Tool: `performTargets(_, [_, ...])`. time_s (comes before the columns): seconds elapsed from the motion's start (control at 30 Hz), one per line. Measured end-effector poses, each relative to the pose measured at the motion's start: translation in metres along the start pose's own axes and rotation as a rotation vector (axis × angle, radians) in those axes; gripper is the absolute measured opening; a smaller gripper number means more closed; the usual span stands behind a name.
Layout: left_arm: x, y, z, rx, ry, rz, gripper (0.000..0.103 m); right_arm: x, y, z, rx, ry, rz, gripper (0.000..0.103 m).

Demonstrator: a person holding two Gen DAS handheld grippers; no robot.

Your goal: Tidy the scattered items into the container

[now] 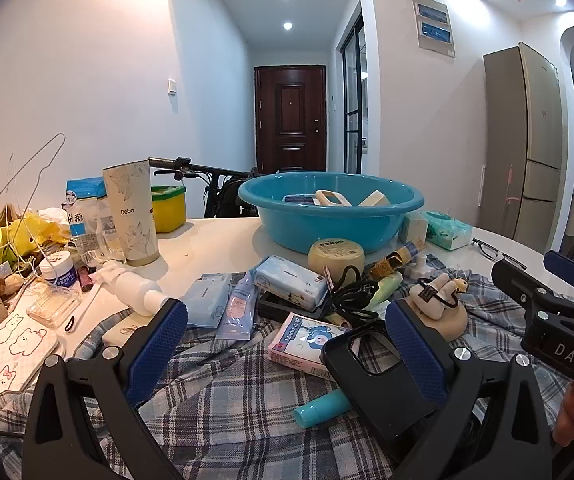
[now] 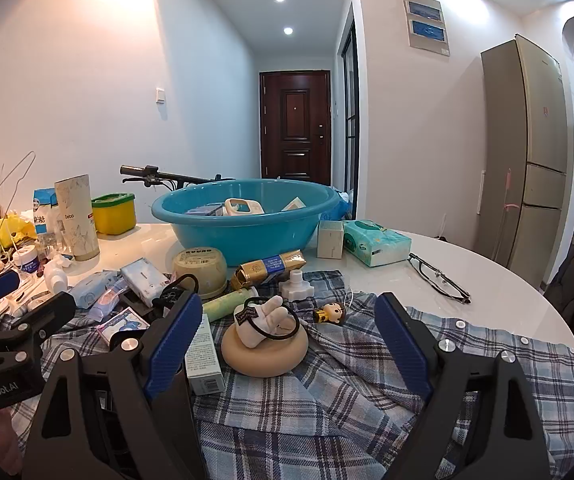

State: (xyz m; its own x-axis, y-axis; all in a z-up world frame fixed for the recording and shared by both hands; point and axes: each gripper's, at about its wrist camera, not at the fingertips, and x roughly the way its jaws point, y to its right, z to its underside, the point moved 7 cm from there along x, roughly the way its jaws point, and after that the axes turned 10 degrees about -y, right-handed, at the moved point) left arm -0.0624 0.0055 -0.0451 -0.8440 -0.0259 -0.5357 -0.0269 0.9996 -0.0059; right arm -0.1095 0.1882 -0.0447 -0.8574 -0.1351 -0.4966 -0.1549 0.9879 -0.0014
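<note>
A blue basin (image 1: 329, 222) (image 2: 243, 228) stands at the back of the white table with several items inside. In front of it, scattered items lie on a plaid cloth (image 1: 227, 392) (image 2: 327, 392). My left gripper (image 1: 287, 346) is open over a pink tissue pack (image 1: 307, 340) and a black phone case (image 1: 363, 364), and its pads touch neither. My right gripper (image 2: 289, 340) is open around a beige round stand (image 2: 265, 354) that carries a hand-shaped figure and a black hair tie. Its pads stay clear of the stand.
Glasses (image 2: 439, 276) and a green tissue pack (image 2: 377, 242) lie to the right of the basin. A tall tumbler (image 1: 131, 212), a yellow tub (image 1: 169, 208), a white bottle (image 1: 135, 290) and wire hangers crowd the left side. The table edge curves round at the right.
</note>
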Motion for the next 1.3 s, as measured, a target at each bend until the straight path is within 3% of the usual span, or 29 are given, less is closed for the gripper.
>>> performTargets(0.53, [0.003, -0.003, 0.001, -0.010, -0.016, -0.002, 0.103, 0.006, -0.001, 0.000, 0.001, -0.010, -0.013, 0.088])
performTargets(1.3, [0.012, -0.005, 0.004, -0.026, -0.064, -0.004, 0.103, 0.013, 0.003, 0.002, 0.011, -0.045, -0.017, 0.100])
